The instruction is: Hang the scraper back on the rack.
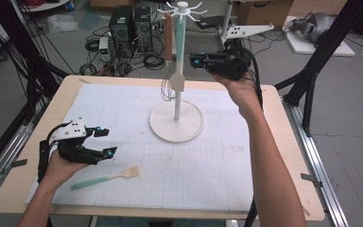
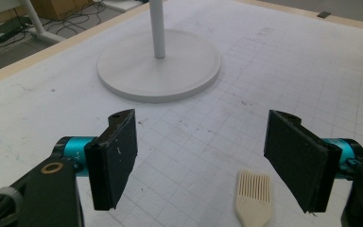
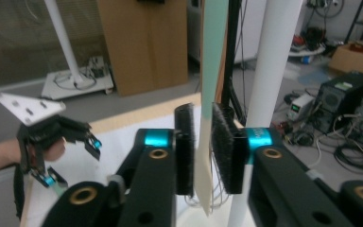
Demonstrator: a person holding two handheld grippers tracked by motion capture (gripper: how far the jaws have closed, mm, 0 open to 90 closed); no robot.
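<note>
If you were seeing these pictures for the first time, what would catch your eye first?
Probably the white stand at the middle of the table, with a spatula and a whisk hanging from its top. The right tool, raised beside the pole, is closed on the spatula. Near the front edge, a second spatula lies flat by the open left tool.

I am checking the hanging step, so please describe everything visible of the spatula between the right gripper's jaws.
The spatula has a mint-green handle and a cream flat blade, which looks like plastic or silicone. It hangs upright, blade down, from the white rack, beside the pole and a hanging whisk. The right gripper has its jaws on either side, near where handle meets blade; the pads stand very close, but firm pressing cannot be told.
</note>
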